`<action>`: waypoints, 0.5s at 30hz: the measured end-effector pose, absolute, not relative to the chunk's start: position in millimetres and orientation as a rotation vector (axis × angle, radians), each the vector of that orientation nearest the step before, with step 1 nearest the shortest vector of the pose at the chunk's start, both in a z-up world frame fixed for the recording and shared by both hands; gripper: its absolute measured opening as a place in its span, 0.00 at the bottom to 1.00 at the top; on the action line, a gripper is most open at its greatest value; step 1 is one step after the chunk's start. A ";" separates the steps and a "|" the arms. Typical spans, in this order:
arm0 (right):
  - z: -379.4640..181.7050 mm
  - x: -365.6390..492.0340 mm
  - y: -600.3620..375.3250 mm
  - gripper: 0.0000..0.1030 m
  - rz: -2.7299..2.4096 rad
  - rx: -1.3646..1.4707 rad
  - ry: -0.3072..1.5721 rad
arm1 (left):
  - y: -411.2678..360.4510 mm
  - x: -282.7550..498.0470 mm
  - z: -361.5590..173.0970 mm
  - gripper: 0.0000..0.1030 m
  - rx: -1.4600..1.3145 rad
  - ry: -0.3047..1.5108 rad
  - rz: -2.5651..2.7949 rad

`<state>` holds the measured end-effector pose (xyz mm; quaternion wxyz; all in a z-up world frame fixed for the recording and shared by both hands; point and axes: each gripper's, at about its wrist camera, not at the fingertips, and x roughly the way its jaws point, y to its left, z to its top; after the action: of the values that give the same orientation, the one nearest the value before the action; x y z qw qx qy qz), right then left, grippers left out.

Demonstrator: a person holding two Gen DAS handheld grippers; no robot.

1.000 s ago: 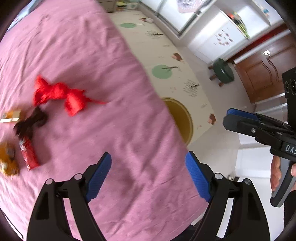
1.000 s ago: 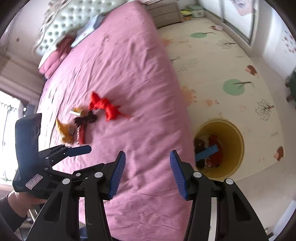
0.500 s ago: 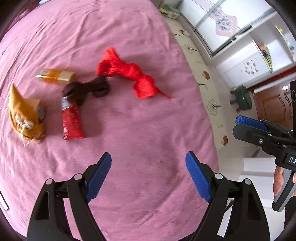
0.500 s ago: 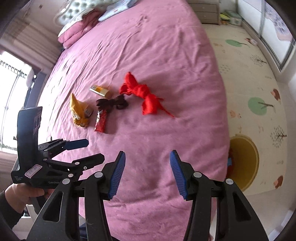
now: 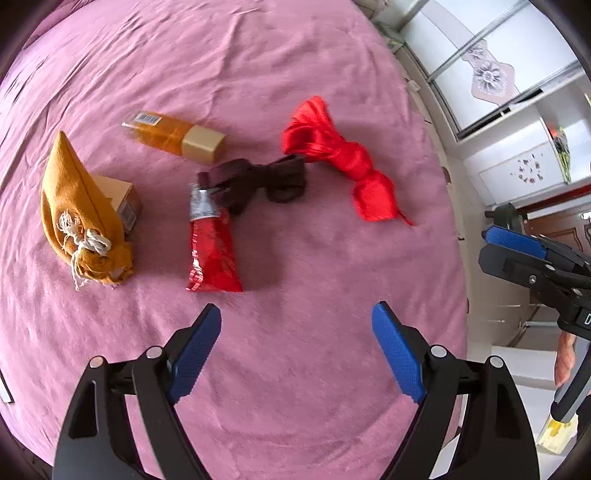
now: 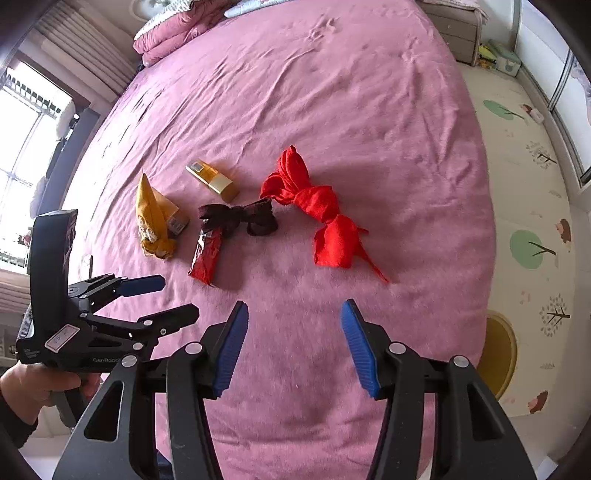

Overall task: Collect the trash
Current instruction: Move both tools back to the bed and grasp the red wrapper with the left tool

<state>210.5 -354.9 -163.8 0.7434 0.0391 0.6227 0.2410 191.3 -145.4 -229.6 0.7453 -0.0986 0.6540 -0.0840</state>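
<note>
Both tongs, left (image 5: 295,347) and right (image 6: 293,341), gape wide, empty. The red wrapper (image 5: 212,251) lies lengthwise near-to-far on the bed (image 5: 295,74), silver end far.

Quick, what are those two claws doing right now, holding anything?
Left claw: open, holding nothing.
Right claw: open, holding nothing.

Pink bedspread (image 6: 332,92) covering bed, lying wrinkled toward far end. Folded pink bedding (image 6: 173,29) sitting by headboard. Patterned play mat (image 6: 532,221) lying on floor beside bed, showing green tree prints. Grey nightstand (image 6: 454,26) standing at far corner. Curtains (image 6: 74,48) hanging next to bright window (image 6: 26,122). Dark green stool (image 5: 508,214) standing near wooden door (image 5: 569,221). White cabinet (image 5: 524,162) standing against wall.
</note>
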 end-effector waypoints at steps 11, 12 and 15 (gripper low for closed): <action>-199.8 249.9 -338.9 0.50 0.519 0.054 1.414 | -117.9 224.6 -271.5 0.81 -0.251 1.474 -0.119; -201.8 252.6 -338.1 0.50 0.519 0.050 1.416 | -115.1 227.9 -275.6 0.81 -0.261 1.478 -0.112; -211.5 265.6 -335.5 0.51 0.514 0.040 1.429 | -108.4 237.0 -287.2 0.81 -0.285 1.494 -0.092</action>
<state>265.6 -335.5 -211.5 0.7252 0.0183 0.6476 0.2331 237.0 -108.4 -287.2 0.7234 -0.1293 0.6770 -0.0416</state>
